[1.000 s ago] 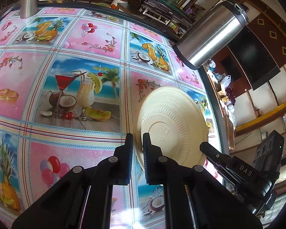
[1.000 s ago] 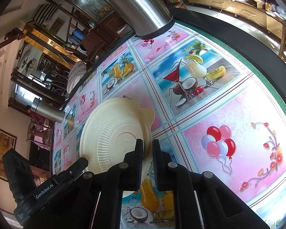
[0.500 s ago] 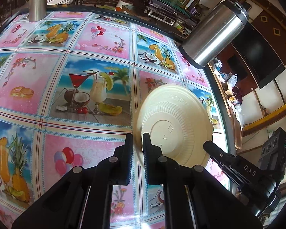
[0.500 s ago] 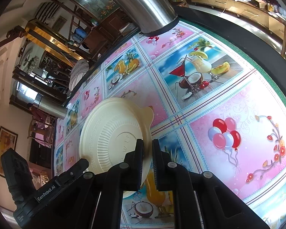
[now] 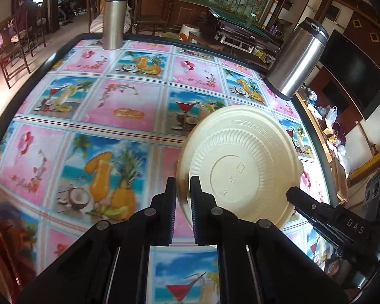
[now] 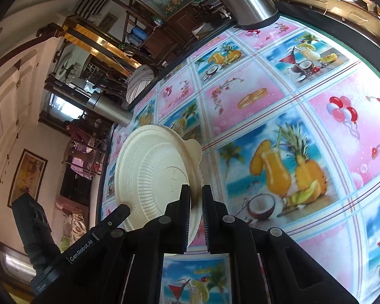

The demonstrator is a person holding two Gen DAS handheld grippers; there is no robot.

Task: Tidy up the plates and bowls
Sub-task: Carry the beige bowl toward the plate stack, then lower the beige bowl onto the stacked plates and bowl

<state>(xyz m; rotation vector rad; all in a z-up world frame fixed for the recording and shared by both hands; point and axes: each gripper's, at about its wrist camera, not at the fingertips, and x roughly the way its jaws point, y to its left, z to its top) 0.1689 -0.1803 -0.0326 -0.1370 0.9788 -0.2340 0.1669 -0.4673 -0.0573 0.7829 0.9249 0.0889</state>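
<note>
Both grippers, left [image 5: 183, 187] and right [image 6: 196, 195], grasp the rim of one cream paper plate [image 5: 243, 167] with clenched fingers, tilted above the desk [image 5: 129, 106].

Matt cream moulded-pulp plate [image 5: 243, 162] with ribbed underside and embossed marks, glossy printed plastic cloth over the surface [image 5: 129, 106], brushed-steel flask [image 5: 295, 62] with a soft sheen, slim steel bottle [image 5: 113, 20], matt black plastic claw [image 5: 183, 197]

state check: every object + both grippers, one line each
left gripper: shut on plate rim
right gripper: shut on plate rim
plate: held off the table, underside facing both cameras
large steel flask: upright on table, lid on
small steel flask: upright at far edge
</note>
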